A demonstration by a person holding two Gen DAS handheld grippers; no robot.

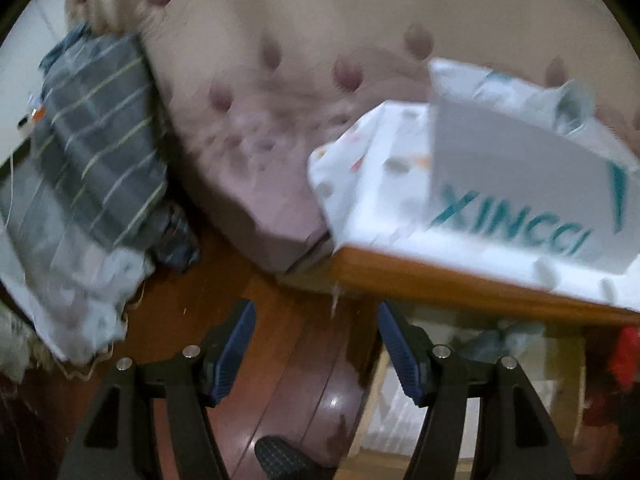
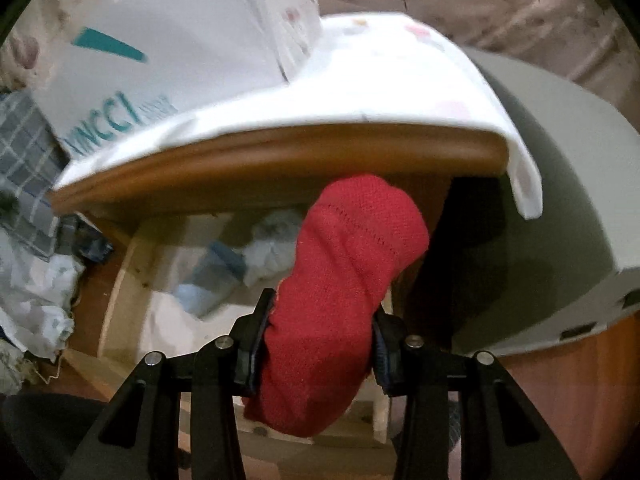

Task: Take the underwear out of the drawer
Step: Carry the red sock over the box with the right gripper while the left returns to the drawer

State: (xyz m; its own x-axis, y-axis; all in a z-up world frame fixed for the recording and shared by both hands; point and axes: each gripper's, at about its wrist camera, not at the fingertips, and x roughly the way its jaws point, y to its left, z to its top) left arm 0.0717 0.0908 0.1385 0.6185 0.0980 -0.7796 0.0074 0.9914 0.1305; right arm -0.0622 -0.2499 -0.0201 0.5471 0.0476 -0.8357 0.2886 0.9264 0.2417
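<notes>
on white box (image 1: 520,184), teal "xincci"

Right claw (image 2: 320,320) clamps red underwear (image 2: 348,264) above the open drawer (image 2: 132,280).

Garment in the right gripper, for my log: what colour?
Red garment; right wrist view.

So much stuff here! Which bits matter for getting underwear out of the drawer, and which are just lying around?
Part of the job:
- red underwear, clamped in the right hand-held gripper
- open drawer, more cloth inside
- left hand-held gripper, open and empty

Lying about:
- white printed box
- striped grey cloth
- bedspread
</notes>
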